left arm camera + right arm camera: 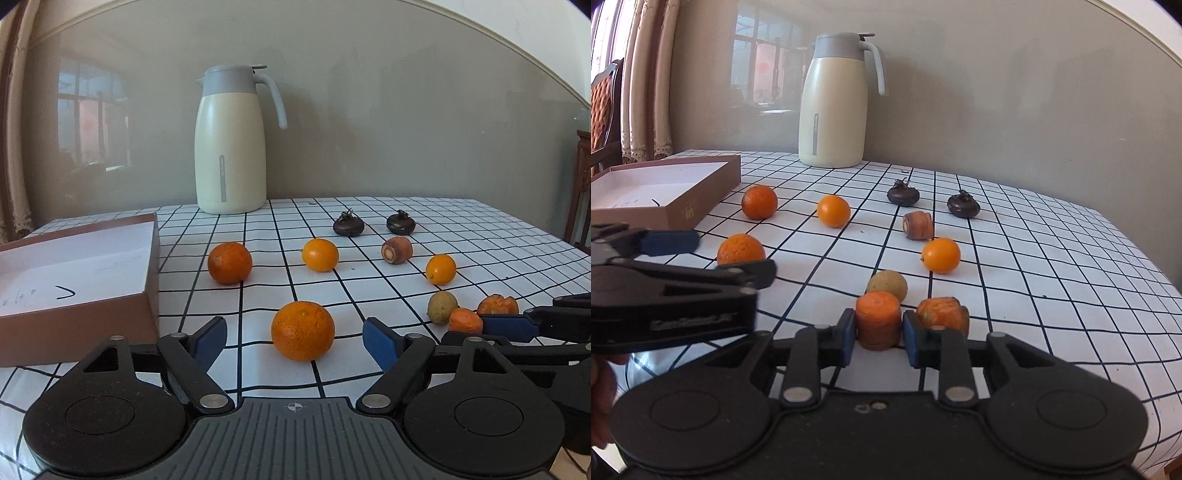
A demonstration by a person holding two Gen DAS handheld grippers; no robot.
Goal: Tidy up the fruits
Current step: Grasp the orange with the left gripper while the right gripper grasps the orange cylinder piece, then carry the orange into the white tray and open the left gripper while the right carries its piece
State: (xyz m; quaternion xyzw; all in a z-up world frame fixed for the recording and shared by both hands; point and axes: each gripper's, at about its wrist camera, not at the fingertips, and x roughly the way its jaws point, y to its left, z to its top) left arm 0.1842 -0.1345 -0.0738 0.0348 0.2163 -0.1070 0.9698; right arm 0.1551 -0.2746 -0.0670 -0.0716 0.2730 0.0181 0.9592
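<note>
Pen marks, a check-like stroke and small unreadable scribbles, sit on the white floor of the brown box [149, 266], and embossed lettering on the left gripper's [295, 341] arm is too blurred to read in the right wrist view. The table [480, 229] wears a white cloth with a black grid against a grey-green wall, a cream jug [231, 147] at the back, curtains at the left. The left gripper's fingers [212, 339] stand wide, a tangerine [303, 330] resting on the cloth between them, untouched. The right gripper's [879, 332] fingers [849, 330] press both sides of a carrot piece [878, 319]; another carrot chunk [942, 312] lies just beside.
</note>
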